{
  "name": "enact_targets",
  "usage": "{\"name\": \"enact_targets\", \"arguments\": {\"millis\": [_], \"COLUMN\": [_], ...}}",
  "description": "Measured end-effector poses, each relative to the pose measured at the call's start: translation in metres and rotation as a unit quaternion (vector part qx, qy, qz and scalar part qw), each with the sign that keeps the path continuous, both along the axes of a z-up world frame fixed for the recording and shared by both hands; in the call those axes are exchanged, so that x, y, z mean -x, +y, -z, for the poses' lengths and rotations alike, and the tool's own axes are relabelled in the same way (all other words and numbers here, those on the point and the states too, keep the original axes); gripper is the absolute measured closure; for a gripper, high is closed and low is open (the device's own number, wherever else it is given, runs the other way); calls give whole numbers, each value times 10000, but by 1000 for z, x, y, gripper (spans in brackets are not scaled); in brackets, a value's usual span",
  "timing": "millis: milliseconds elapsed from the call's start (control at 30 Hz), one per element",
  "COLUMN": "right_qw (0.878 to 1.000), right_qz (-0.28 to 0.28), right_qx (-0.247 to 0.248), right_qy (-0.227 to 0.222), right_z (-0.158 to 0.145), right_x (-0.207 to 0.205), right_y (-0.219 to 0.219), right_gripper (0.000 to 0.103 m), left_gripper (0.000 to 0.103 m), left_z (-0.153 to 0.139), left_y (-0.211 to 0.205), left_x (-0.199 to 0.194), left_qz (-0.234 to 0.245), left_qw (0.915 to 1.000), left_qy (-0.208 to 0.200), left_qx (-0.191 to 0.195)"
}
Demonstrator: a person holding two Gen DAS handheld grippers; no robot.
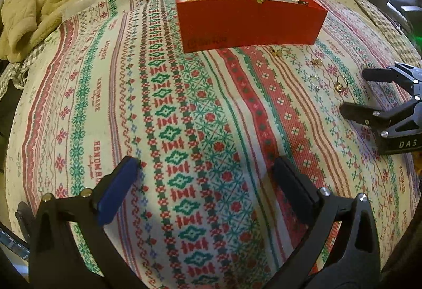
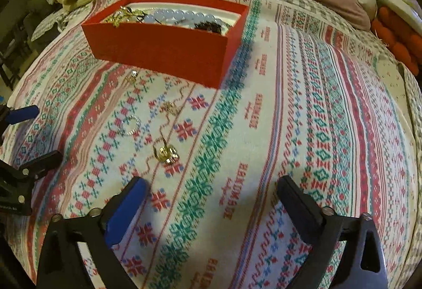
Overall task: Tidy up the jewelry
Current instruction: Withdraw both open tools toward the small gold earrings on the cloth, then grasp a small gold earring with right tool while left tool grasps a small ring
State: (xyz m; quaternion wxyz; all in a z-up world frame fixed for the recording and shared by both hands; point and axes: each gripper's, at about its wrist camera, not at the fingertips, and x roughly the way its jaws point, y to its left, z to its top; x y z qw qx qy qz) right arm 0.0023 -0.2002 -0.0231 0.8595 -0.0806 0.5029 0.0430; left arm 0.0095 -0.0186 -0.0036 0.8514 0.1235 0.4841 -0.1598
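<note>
So we've got both tools hovering over the bed, nothing picked up yet. At the bottom of the right wrist view our right tool [image 2: 211,199] has its jaws spread wide with only the patterned bedspread [image 2: 303,117] between them, and the left tool [image 1: 205,178] at the bottom of its own view is the same deal: wide open, empty. Just above and left of the right tool's blue finger sits a gold ring [image 2: 166,153], the nearest loose piece. A bit further up the frame there's a silvery hoop [image 2: 129,125] to its left, then a small gold piece [image 2: 170,107], and further still another little gold bit [image 2: 132,77] just below the red box [image 2: 163,51]. The box sits in the upper left of that view and already holds pale beads [image 2: 182,16] and some gold stuff. We reckon the step in hand is grabbing that nearest ring with the right tool. The ring sits left of the jaw gap, so we'd slide left first, then drop straight down until the fingertips press into the fabric either side of it, and close slowly. Soft bedding gives, so it's easy to pinch cloth along with it or flick the ring away.
</note>
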Motion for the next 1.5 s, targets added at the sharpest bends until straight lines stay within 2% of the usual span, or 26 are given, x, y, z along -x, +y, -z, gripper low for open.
{"name": "enact_targets", "arguments": {"millis": [67, 133, 267, 367, 433, 600, 733, 900, 967, 1067, 1267, 1400, 1500], "right_qw": [9999, 9998, 9995, 9992, 9991, 9992, 9995, 9998, 9998, 9998, 9998, 9998, 9997], "right_qz": [-105, -185, -297, -368, -395, -374, -298, -132, -107, -90, -59, 4, 22], "right_qx": [14, -22, -49, -118, -130, -107, -60, -117, -131, -149, -188, -218, -230], "right_qy": [-22, -31, -45, -46, -34, -45, -68, -43, -37, -22, 3, 13, 26], "right_z": [-2, -4, -6, -7, -8, -11, -14, -17, -18, -18, -19, -20, -20], "right_x": [-2, -1, -3, -7, -8, -7, -3, -1, 0, 2, 3, 3, 3], "right_y": [2, 7, 15, 20, 21, 21, 15, 2, -2, -5, -11, -15, -17], "right_gripper": [17, 31, 46, 65, 88, 88, 88, 88, 88, 88, 88, 88, 88], "left_gripper": [0, 0, 0, 0, 0, 0, 2, 22, 28, 34, 48, 62, 69], "left_z": [-1, -1, -2, -2, -2, -4, -6, -9, -9, -7, -7, -5, -5], "left_y": [-1, -2, -5, -7, -9, -18, -30, -51, -60, -72, -91, -94, -91], "left_x": [-2, -2, -4, -6, -6, -5, -1, 4, 3, 1, -6, -20, -27], "left_qz": [-15, -36, -47, -33, -26, 96, 379, 1001, 1245, 1466, 1566, 1495, 1423], "left_qw": [10000, 10000, 10000, 10000, 10000, 9999, 9992, 9941, 9898, 9856, 9840, 9837, 9830], "left_qy": [56, 71, 77, 78, 83, 92, 103, 171, 303, 362, 304, 309, 376], "left_qx": [-4, -6, -21, -22, -19, -34, 87, 384, 626, 762, 795, 953, 1095]}}
